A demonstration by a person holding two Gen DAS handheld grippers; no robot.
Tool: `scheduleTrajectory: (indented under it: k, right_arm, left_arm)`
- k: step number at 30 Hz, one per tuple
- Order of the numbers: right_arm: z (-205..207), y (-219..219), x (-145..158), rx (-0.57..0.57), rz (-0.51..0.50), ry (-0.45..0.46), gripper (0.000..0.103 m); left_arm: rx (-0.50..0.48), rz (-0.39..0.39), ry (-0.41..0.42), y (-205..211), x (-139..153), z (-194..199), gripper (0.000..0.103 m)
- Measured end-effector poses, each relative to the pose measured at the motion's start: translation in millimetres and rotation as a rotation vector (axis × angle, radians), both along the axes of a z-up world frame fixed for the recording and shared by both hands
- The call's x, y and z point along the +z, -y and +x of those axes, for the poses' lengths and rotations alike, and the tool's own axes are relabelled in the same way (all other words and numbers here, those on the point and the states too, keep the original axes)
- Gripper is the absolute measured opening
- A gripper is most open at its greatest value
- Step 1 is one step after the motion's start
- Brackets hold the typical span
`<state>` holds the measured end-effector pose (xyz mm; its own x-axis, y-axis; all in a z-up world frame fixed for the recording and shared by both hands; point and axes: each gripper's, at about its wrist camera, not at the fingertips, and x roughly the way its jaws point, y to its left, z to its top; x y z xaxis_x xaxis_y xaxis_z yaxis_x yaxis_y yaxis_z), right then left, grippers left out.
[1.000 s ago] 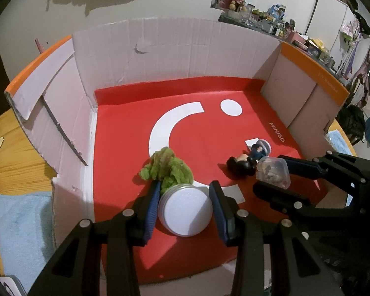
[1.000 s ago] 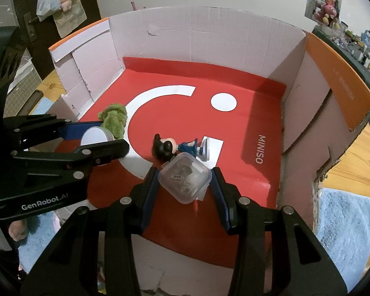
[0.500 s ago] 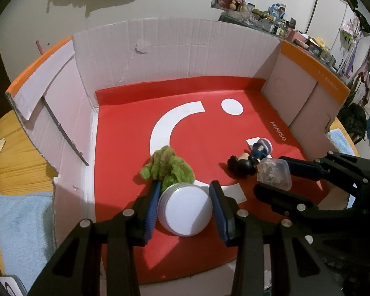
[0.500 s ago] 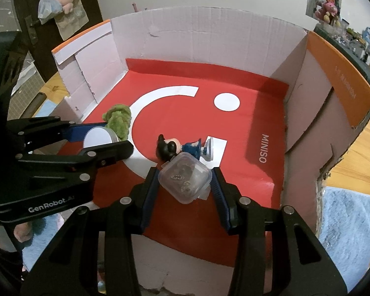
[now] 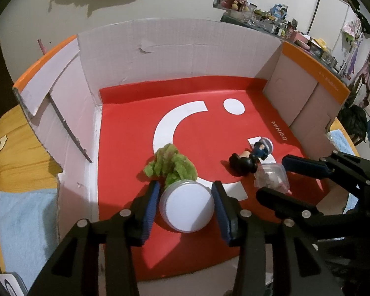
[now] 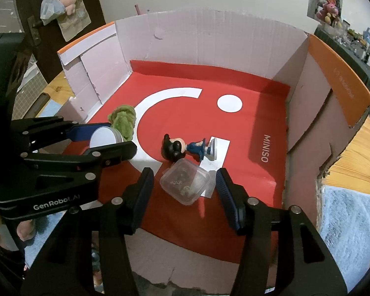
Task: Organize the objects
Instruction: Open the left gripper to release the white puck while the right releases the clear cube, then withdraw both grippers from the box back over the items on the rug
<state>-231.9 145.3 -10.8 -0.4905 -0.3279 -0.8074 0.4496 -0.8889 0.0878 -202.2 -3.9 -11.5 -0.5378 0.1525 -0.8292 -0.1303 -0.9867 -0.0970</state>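
A round white-lidded tin point(image 5: 187, 207) lies on the red floor of the cardboard box point(image 5: 185, 49), between the pads of my left gripper point(image 5: 186, 197). Those jaws are opening and stand just off the tin. A green plush point(image 5: 171, 162) touches the tin's far side. In the right wrist view a clear lidded container point(image 6: 185, 182) sits on the floor between the fingers of my right gripper point(image 6: 183, 182). Its jaws are opening too, with gaps on both sides. A mouse figure point(image 6: 182, 148) lies on its side just beyond the container. The left gripper point(image 6: 118, 138) shows at the left.
The box's tall cardboard walls point(image 6: 209, 34) enclose three sides, with orange-topped flaps left and right. The far half of the red floor point(image 5: 209, 93) holds nothing. Blue towels point(image 5: 24, 222) lie on the wooden table point(image 5: 9, 153) on both sides of the box.
Both pairs of jaws have widened. The pads have come off the tin and the clear container, which has settled slightly lower. Neither hand has moved.
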Motion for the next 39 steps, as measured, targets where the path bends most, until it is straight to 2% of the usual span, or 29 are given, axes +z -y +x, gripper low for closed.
scheduleTrajectory:
  k: [14,15,17,23,25,29,33,39]
  right_arm:
    - [12,-1,7,-0.004,0.000,-0.022,0.058]
    - [13,-1,7,-0.005,0.000,-0.023,0.058]
    - [15,-2,8,-0.007,-0.004,-0.027,0.066]
    - [21,-5,12,-0.008,-0.008,-0.038,0.067]
    - [23,-5,13,-0.008,-0.010,-0.042,0.067]
    - [28,-6,16,-0.007,-0.013,-0.051,0.071]
    - [33,-6,19,-0.008,-0.012,-0.060,0.072]
    - [41,-7,23,-0.006,-0.010,-0.074,0.073]
  left_arm:
    - [0.010,0.002,-0.008,2,3,7,0.051]
    - [0.011,0.002,-0.009,2,4,7,0.053]
    - [0.014,-0.001,-0.016,2,5,9,0.056]
    - [0.014,-0.002,-0.023,0,7,13,0.058]
    - [0.017,-0.002,-0.028,0,9,15,0.064]
    - [0.022,-0.009,-0.043,0,13,20,0.067]
    - [0.032,-0.013,-0.056,0,16,25,0.076]
    - [0.036,-0.013,-0.066,1,18,32,0.078]
